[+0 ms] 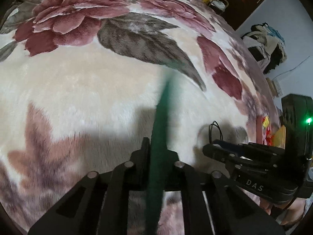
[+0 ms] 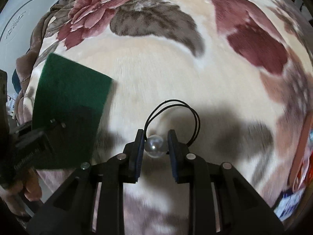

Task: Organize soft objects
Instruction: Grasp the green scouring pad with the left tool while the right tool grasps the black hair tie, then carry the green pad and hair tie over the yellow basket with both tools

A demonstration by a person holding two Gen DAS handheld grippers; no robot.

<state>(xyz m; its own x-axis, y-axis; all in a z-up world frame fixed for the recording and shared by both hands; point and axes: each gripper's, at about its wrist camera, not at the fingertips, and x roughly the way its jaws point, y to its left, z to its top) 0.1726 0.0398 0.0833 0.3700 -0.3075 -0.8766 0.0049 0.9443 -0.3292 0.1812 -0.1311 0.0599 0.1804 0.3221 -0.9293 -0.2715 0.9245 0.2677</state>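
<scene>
White letters reading "DAS" (image 1: 254, 182) are showing on the body of the right tongs (image 2: 156, 146); other printing on the gear is too blurred to read. The left tongs (image 1: 157, 152) are pinching a green scouring cloth (image 2: 68, 90) edge-on, pressed together on it and holding it above the floral blanket (image 1: 97, 82) on the bed. The right tongs are gripping the clear bead of a black hair tie (image 2: 155, 145) between their blue pads, its loop standing up beyond the tips.
</scene>
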